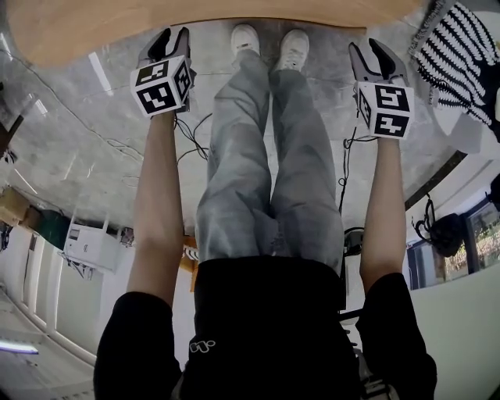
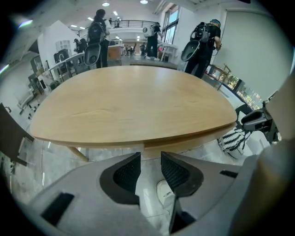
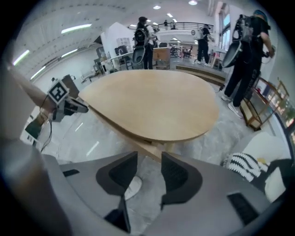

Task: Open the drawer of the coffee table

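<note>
Below us, at the near rim of the coffee table (image 1: 195, 23), we are standing with both arms stretched down, one tool in each hand.

Entry one, left hand-held gripper (image 1: 173, 37): we are pointing it steeply down toward the rim. Its jaws are standing apart and gripping nothing; only floor and a white shoe (image 2: 165, 192) are showing through the gap.

Entry two, right hand-held gripper (image 1: 369, 48): we are holding it the same way, jaws apart and empty, short of the rim.

Entry three, coffee table: its rounded wooden surface is lying bare, straight ahead in both gripper views. Under the rim a wooden band (image 2: 184, 145) is showing, with an upright seam in it. We are taking this as the likely place of the drawer, though we cannot tell its front for certain and no handle is showing.

Entry four, surroundings: a black-and-white striped cushion (image 1: 457, 55) is lying on the grey floor (image 1: 94, 148) to our right, apart from the table.

Entry five, progress: we are judging the task barely begun. Nothing is sticking out from under the rim, so the drawer is looking closed, and neither tool is touching the table. Finding the drawer's front, taking hold of it and pulling it out are all remaining.
</note>
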A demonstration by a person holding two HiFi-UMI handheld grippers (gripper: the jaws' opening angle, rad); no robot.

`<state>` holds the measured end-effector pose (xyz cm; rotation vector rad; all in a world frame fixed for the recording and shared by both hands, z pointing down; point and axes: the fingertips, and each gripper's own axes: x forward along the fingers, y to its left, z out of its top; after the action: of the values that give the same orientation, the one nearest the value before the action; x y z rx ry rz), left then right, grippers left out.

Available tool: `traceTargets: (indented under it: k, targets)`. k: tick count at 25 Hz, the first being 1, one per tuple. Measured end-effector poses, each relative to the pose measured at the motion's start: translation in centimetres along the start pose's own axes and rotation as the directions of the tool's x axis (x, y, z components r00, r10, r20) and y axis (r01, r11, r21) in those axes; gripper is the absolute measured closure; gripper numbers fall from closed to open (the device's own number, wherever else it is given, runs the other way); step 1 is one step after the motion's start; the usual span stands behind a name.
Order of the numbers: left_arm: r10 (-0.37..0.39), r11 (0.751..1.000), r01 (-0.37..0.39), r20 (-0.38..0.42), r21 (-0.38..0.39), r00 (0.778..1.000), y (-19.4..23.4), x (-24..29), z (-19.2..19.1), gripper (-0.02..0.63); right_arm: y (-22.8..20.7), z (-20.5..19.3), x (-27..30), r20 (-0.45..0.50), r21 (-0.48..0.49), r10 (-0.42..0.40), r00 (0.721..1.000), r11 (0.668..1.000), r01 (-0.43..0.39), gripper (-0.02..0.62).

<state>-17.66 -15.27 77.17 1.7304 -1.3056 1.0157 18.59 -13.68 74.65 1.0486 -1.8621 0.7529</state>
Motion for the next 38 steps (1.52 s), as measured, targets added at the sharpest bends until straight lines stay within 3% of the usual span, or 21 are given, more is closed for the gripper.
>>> traceTargets:
  k: [8,15,38]
  targets:
    - [-0.013,0.998,0.014,-0.019,0.065,1.000,0.9,0.1,0.7,0.485,-0.4,0.5,2.9,-0.064,-0.163,0.000,0.998,0.987,-0.011,0.446]
    - [-0.038,0.990,0.043,-0.038,0.135,0.999,0.4,0.8,0.8,0.485,-0.7,0.4,3.8,-0.107,-0.295,-0.001,0.994,0.955,-0.031,0.446]
    - [-0.021,0.988,0.037,-0.107,0.149,0.994,-0.6,-0.2,-1.0,0.506,-0.1,-1.3,3.3,-0.206,-0.333,0.014,0.979,0.939,-0.083,0.468]
